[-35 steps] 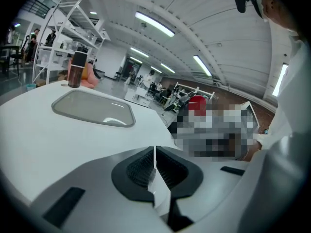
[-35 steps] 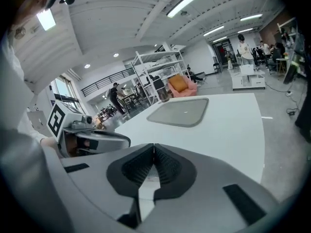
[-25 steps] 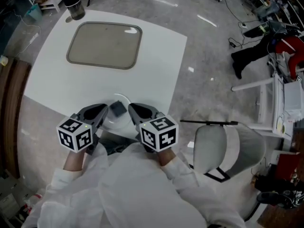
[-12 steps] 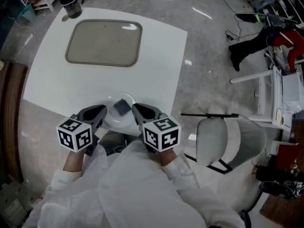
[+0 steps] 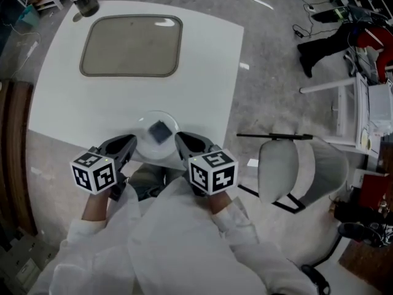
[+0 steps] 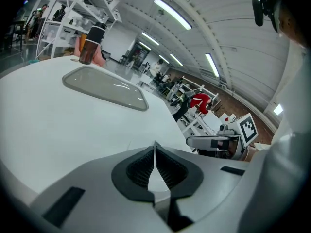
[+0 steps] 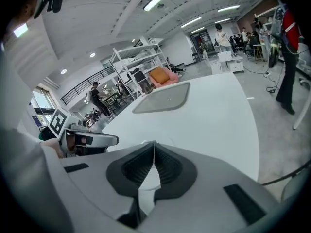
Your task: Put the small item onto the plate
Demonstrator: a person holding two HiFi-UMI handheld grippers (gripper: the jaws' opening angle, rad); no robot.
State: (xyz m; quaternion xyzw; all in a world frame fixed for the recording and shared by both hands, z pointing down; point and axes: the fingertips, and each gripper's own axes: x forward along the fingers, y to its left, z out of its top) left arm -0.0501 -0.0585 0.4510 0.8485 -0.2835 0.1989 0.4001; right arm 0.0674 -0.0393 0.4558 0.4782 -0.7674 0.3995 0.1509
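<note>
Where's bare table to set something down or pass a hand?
Free: the wide table band between tray and plate, and the strip right of the tray. Crowded: the near edge, where the plate with the small item sits between left gripper and right gripper.

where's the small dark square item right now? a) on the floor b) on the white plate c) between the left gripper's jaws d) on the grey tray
b: in the head view the small dark item lies on the white plate near the table's front edge, between the two grippers.
</note>
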